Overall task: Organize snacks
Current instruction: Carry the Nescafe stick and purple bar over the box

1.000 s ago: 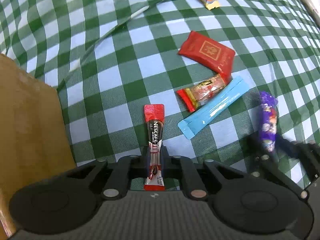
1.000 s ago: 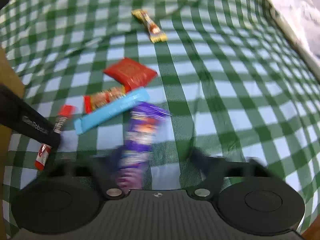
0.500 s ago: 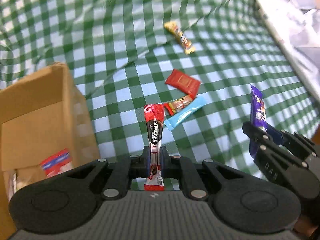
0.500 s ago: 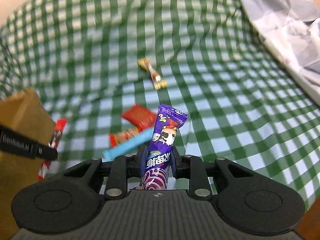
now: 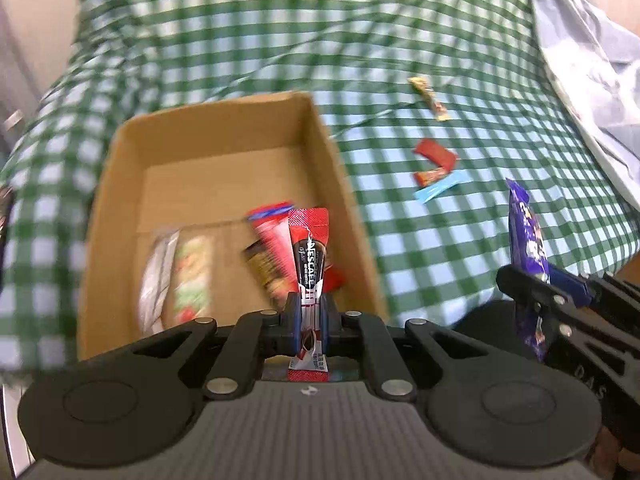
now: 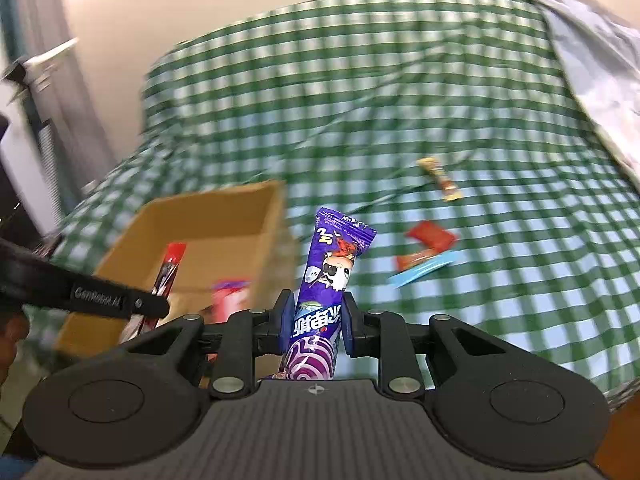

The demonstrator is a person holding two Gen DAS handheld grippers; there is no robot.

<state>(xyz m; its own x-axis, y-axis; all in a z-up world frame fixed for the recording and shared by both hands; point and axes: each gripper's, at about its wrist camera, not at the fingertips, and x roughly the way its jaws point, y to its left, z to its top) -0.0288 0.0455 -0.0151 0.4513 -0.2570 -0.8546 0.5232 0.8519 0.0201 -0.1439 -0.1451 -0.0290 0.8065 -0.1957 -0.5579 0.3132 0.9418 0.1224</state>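
The left gripper (image 5: 307, 312) has its fingers pressed on a red Nescafe coffee stick (image 5: 308, 256), which stands upright between them. Just beyond those fingers sits an open cardboard box (image 5: 224, 152) already holding several wrapped snacks. The right gripper (image 6: 314, 322) pinches a purple candy packet (image 6: 332, 276) near its lower half. From its fingers the box lies ahead and to the left.

The step in hand looks like dropping both snacks into the box. To do it well, each set of fingers should likely be carried fully past the near box wall before letting go, one gripper at a time, so the two do not collide over the opening.

Ahead and to the right of both sets of fingers, four snacks remain on the green checked cloth (image 6: 400, 92): a yellow bar (image 6: 440, 179), a red packet (image 6: 432, 236), an orange-red bar (image 6: 416, 260) and a blue stick (image 6: 420, 274). The last three touch or overlap.

Motion blur smears the box contents, so their labels cannot be read. The box's near wall is hidden behind the gripper body.
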